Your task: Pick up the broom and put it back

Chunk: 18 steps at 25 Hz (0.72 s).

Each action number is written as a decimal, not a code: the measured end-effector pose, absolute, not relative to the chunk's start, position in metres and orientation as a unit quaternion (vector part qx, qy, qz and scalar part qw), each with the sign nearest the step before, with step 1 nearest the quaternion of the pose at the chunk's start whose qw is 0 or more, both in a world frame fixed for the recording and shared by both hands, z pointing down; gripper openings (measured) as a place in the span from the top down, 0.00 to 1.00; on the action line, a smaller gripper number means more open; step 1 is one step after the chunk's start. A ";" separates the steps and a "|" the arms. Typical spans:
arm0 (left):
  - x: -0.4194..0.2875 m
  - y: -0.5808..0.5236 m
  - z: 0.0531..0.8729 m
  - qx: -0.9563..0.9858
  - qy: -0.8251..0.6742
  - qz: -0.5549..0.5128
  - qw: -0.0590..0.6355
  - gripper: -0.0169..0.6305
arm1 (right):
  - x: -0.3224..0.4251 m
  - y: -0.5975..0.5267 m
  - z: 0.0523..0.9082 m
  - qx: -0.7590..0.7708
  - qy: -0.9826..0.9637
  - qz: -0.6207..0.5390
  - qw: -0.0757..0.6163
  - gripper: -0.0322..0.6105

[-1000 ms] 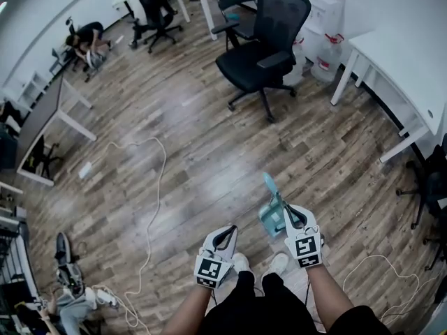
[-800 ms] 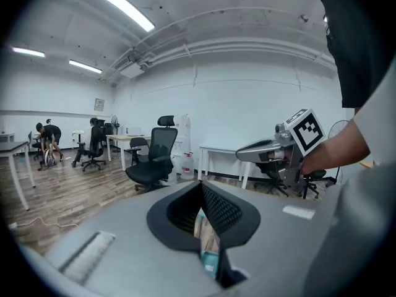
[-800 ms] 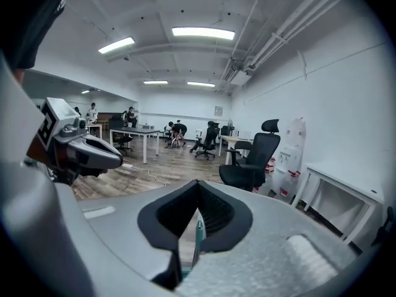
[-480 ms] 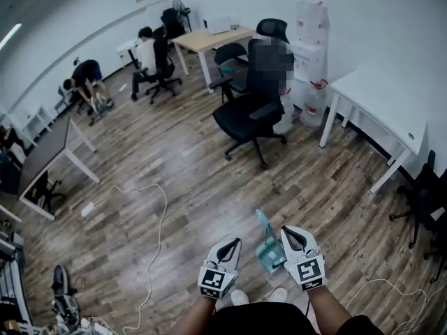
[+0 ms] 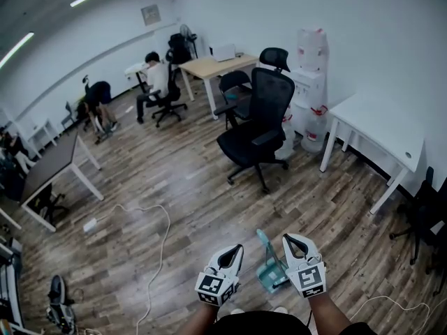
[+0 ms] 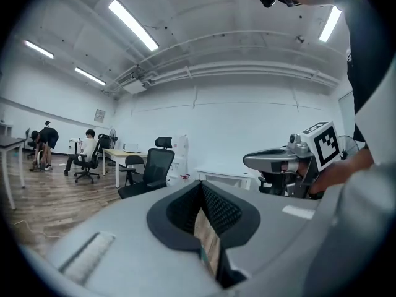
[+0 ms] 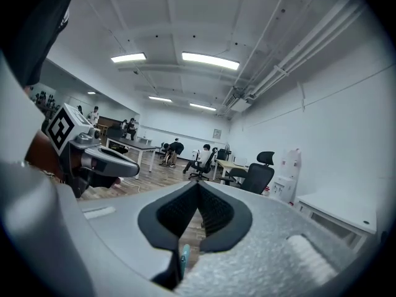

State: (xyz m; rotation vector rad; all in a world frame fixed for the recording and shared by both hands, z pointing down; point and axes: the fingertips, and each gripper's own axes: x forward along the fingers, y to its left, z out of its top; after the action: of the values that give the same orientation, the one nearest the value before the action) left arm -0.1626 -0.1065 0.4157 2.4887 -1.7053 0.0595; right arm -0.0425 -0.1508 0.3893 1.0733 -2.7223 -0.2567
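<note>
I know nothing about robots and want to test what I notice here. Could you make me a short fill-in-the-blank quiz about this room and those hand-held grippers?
1. The gripper whose fingers clamp the teal broom is in the person's ___ hand.
2. The floor is laid with ___ planks.
3. The office chair nearest the person is coloured ___.
Missing words: right; wooden; black.

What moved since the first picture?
The left gripper and right gripper rose from near the floor as the person stood up. The right gripper, shut on the teal broom, carried it up. The black chair and white cable stayed put.
</note>
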 end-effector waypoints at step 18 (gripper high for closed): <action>-0.165 -0.090 0.406 0.820 -0.572 0.008 0.012 0.95 | -0.052 -0.137 0.385 0.347 -0.929 -0.086 0.098 0.95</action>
State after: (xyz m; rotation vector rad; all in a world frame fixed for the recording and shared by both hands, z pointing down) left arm -0.1652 -0.0898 0.4057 2.5568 -1.7849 0.0255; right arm -0.0521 -0.1365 0.3850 1.0261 -2.7497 -0.2560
